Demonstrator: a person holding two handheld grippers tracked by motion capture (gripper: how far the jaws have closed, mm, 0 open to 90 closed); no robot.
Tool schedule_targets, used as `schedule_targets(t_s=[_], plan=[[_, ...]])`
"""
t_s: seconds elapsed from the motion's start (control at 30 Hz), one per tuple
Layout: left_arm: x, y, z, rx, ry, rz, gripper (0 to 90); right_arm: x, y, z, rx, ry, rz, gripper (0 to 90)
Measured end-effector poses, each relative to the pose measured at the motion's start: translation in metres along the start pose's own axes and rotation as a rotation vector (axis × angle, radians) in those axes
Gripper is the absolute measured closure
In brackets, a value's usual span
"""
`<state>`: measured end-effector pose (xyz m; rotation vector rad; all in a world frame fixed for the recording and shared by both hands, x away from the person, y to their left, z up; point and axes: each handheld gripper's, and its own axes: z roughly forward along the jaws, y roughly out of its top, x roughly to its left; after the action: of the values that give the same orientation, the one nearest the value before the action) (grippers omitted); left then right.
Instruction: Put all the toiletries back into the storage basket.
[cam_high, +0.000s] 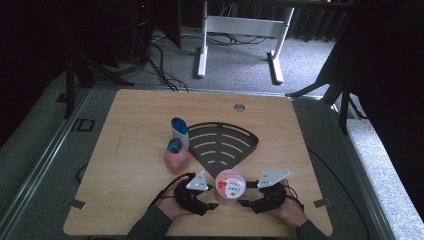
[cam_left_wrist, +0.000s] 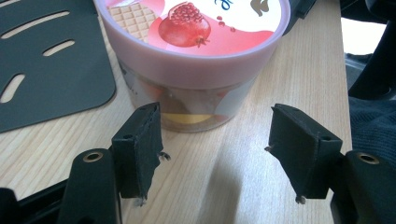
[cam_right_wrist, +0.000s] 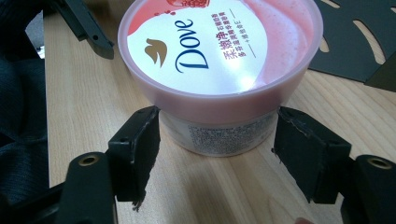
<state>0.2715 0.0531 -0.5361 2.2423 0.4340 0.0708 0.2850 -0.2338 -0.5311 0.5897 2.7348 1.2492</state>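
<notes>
Round pink-lidded plastic Dove tub (cam_high: 230, 187) stands at table's 6 o'clock; your left gripper (cam_high: 206, 196) and right gripper (cam_high: 248, 194) flank it, jaws apart, nothing gripped; black slotted fan-shaped tray (cam_high: 222, 145) at tub's 12 o'clock empty, placing left.

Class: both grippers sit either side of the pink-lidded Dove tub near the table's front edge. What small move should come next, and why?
Probably ease the right gripper forward a little and close it on the Dove tub. Its jaws stand open, level with the tub's base, and the pads look just clear of it. The left gripper is also open, its jaws short of the tub, so nothing holds the tub yet.
</notes>
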Motion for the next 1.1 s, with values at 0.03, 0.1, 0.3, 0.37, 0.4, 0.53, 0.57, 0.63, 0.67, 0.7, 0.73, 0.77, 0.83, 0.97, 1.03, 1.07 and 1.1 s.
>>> schedule_targets(t_s=[0.03,0.1,0.3,0.37,0.4,0.53,0.57,0.63,0.67,0.7,0.73,0.77,0.83,0.97,1.03,1.07,1.1], plan=[[0.000,0.001,0.001,0.000,0.003,0.004,34.9,0.000,0.000,0.000,0.000,0.000,0.000,31.1],[0.000,0.002,0.003,-0.001,0.010,0.012,33.8,0.000,0.000,0.001,-0.002,-0.003,-0.006,30.0],[0.003,0.005,0.005,-0.024,0.035,0.009,30.9,0.001,0.002,0.002,0.000,-0.010,-0.034,26.7],[0.006,0.007,0.006,-0.029,0.034,0.008,30.9,0.001,0.002,0.003,-0.004,-0.013,-0.042,25.0],[0.006,0.008,0.005,-0.031,0.037,0.008,30.9,0.001,0.003,0.004,-0.005,-0.014,-0.045,24.0],[0.009,0.010,0.006,-0.039,0.030,0.014,29.1,0.001,0.004,0.005,-0.004,-0.016,-0.055,21.6],[0.009,0.009,0.007,-0.041,0.028,0.016,28.6,0.001,0.004,0.006,-0.005,-0.016,-0.055,21.0],[0.010,0.009,0.007,-0.038,0.028,0.021,27.9,0.001,0.005,0.007,-0.006,-0.018,-0.057,20.2],[0.009,0.009,0.008,-0.040,0.033,0.026,27.5,0.001,0.005,0.007,-0.006,-0.018,-0.062,20.0],[0.009,0.009,0.009,-0.040,0.037,0.030,26.9,0.001,0.005,0.007,-0.007,-0.019,-0.067,20.0],[0.008,0.010,0.009,-0.042,0.044,0.037,26.1,0.001,0.005,0.007,-0.008,-0.020,-0.068,19.8],[0.007,0.010,0.009,-0.037,0.052,0.048,25.3,0.001,0.005,0.007,-0.008,-0.020,-0.073,19.7],[0.006,0.011,0.011,-0.035,0.070,0.064,24.4,0.001,0.005,0.007,-0.010,-0.025,-0.085,19.6],[0.006,0.012,0.014,-0.035,0.076,0.065,21.3,0.001,0.007,0.008,-0.008,-0.024,-0.091,18.3],[0.005,0.013,0.014,-0.032,0.079,0.063,20.4,0.000,0.007,0.009,-0.010,-0.026,-0.095,16.8],[0.005,0.013,0.014,-0.028,0.082,0.068,20.2,0.000,0.007,0.009,-0.010,-0.025,-0.098,16.2],[0.004,0.014,0.014,-0.023,0.084,0.070,20.1,0.000,0.007,0.010,-0.011,-0.025,-0.101,15.7]])
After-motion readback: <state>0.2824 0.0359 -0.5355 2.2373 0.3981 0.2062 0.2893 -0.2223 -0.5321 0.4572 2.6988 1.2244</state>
